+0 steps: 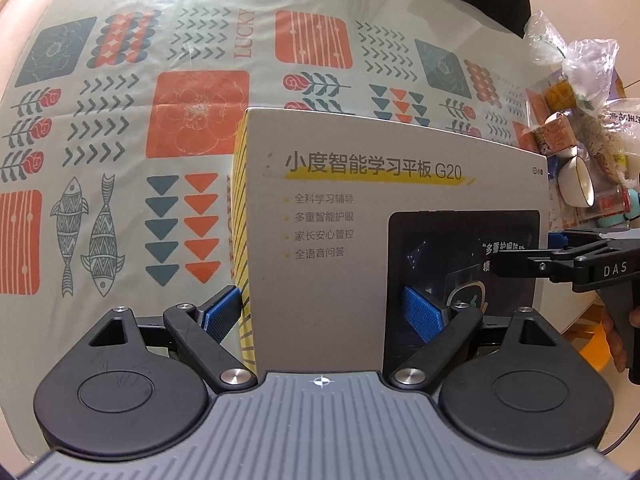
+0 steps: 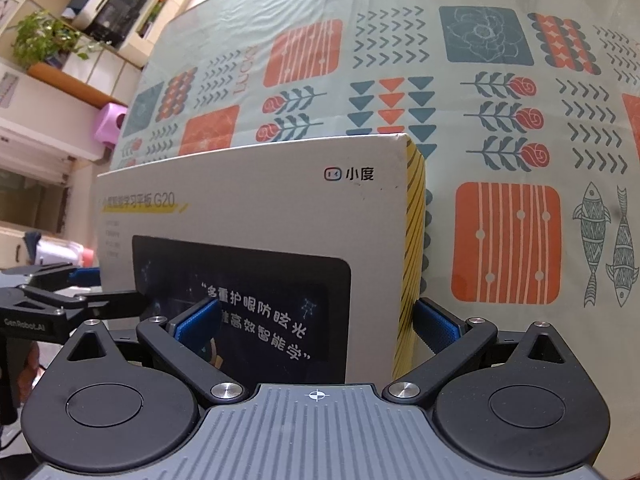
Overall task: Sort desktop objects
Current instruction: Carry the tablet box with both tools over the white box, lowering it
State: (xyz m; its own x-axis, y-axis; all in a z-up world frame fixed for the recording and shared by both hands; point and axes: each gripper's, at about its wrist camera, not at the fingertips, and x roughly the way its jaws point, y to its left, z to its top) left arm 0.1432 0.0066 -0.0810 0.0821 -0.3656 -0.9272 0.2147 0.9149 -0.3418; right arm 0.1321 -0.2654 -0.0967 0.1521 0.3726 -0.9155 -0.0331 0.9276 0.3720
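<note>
Two grippers share one load: the tablet box (image 1: pixel 360 216), a flat grey carton with yellow-striped edges, sits between both sets of jaws above the patterned table (image 1: pixel 120 120). The left gripper (image 1: pixel 324 316) straddles the box's left end, one blue pad against the striped side at 9 o'clock, the other lying on the printed face at 3 o'clock. The right gripper (image 2: pixel 316 320) mirrors this at the box's right end, its outer pad beside the striped edge at 3 o'clock. Both jaws look closed onto the carton, though firm contact cannot be confirmed. The box's long axis runs left to right between the grippers, so any carry probably needs both ends moved together. Clutter (image 1: pixel 580 140) lies at 2 o'clock.
</note>
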